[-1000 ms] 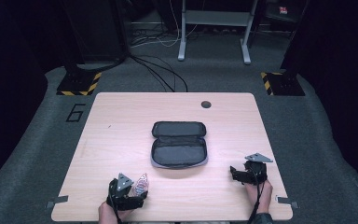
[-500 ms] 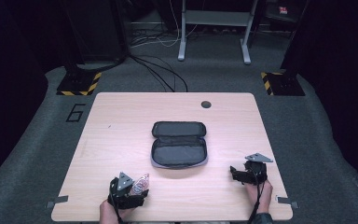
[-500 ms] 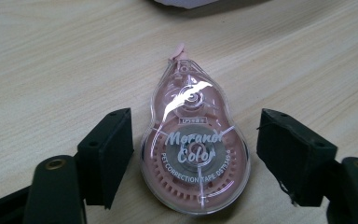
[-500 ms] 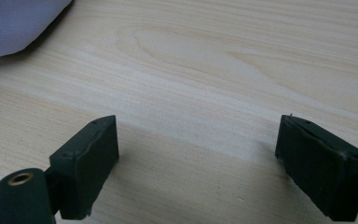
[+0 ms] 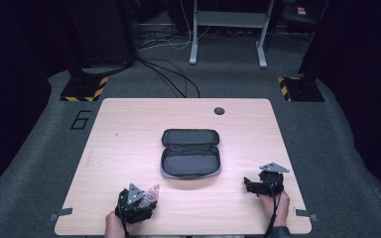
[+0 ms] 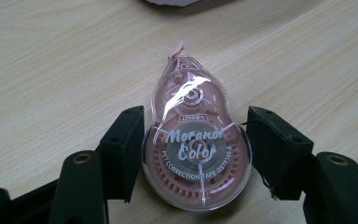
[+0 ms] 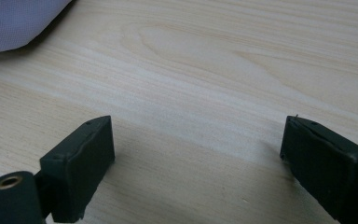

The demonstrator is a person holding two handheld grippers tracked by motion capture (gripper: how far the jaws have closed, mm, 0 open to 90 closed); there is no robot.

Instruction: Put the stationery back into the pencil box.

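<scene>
Down at the near left corner of the pale wood-grain table (image 5: 129, 144), the left gripper (image 6: 196, 140) has just been closing its jaws on a clear, teardrop-shaped pink correction tape dispenser (image 6: 193, 149). In the left gripper view the two black pads sit against the dispenser's round lower body, one on each side, so the tape is pinched between them; the right pad looks to be just touching the shell, though the contact line is hard to make out. The dispenser lies flat on the table with its narrow tip pointing away from the gripper, white lettering facing up. From the high view the same dispenser (image 5: 150, 194) pokes out ahead of the left gripper (image 5: 141, 201), well short of the open grey zip-up pencil case (image 5: 191, 152) that lies spread in the middle of the table.

Over at the near right edge, the right gripper (image 5: 250, 186) rests in the person's hand (image 5: 274, 203), well apart from the case. In the right gripper view its jaws stand wide apart with bare wood between them, and a corner of the grey case (image 7: 14, 21) shows at upper left.
</scene>
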